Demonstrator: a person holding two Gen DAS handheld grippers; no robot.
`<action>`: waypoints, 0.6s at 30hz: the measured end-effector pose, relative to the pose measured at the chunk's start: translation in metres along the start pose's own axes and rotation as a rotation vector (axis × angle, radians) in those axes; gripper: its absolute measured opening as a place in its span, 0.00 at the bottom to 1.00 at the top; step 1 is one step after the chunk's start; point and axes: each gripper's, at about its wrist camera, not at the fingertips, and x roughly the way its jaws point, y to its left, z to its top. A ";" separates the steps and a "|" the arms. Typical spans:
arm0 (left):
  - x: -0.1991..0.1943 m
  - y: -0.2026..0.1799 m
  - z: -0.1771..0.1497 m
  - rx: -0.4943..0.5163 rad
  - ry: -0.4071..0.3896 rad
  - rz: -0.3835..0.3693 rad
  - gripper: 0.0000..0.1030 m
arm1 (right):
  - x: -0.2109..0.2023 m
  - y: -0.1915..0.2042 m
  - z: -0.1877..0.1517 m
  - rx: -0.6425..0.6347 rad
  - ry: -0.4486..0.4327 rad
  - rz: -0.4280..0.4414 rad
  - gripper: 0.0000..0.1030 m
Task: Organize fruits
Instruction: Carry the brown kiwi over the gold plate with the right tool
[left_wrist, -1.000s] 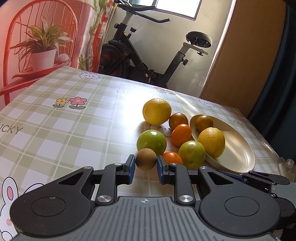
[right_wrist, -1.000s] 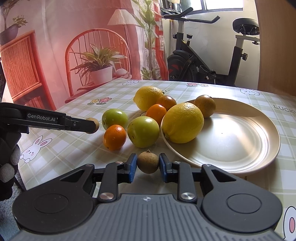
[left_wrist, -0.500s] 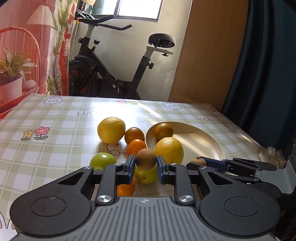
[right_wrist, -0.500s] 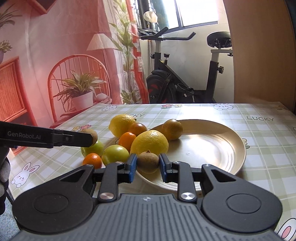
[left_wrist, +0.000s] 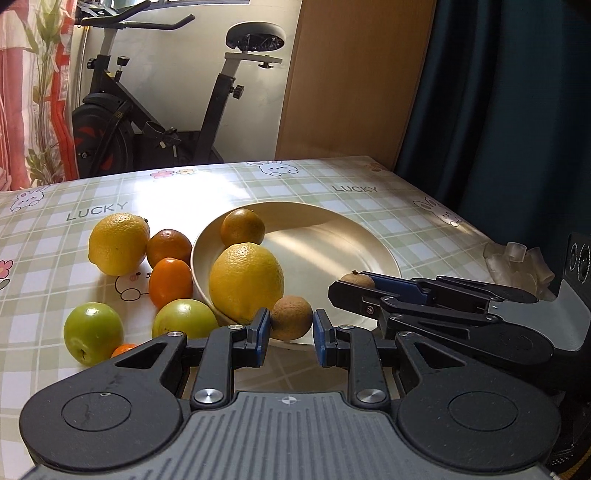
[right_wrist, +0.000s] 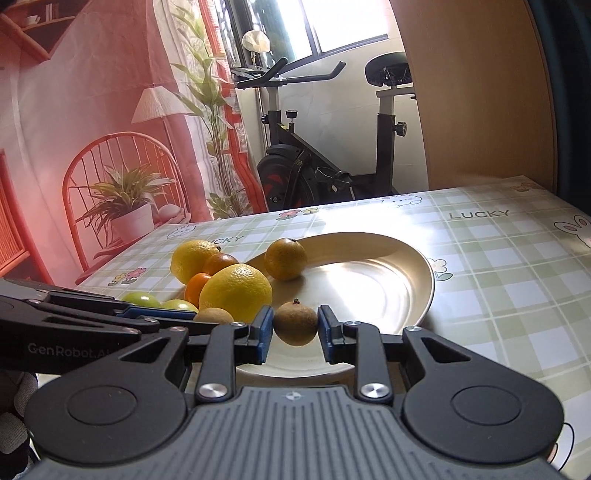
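Checked tabletop (left_wrist: 332, 192): left hand-held gripper (left_wrist: 291, 326) and right hand-held gripper (right_wrist: 295, 328) each clamp one small brown fruit (left_wrist: 291, 317), both poised just above the plate (left_wrist: 362, 236), near rim.

**Two low views over my claws, crossing at the plate**

My left camera looks forward along its fingers, low and close, toward the plate (left_wrist: 369, 236) ahead and right. My right camera faces the same plate (right_wrist: 413, 251) from its near edge. Both share the exercise bike (left_wrist: 155, 110) behind.
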 end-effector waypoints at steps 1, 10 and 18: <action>0.002 0.000 0.001 0.000 0.003 0.008 0.26 | 0.001 -0.001 0.000 0.008 0.002 0.002 0.27; 0.016 0.009 0.014 -0.016 -0.003 0.041 0.26 | 0.004 -0.004 0.001 0.028 0.022 0.016 0.27; 0.024 0.020 0.017 -0.035 0.019 0.083 0.26 | 0.006 -0.003 0.002 0.031 0.033 0.016 0.27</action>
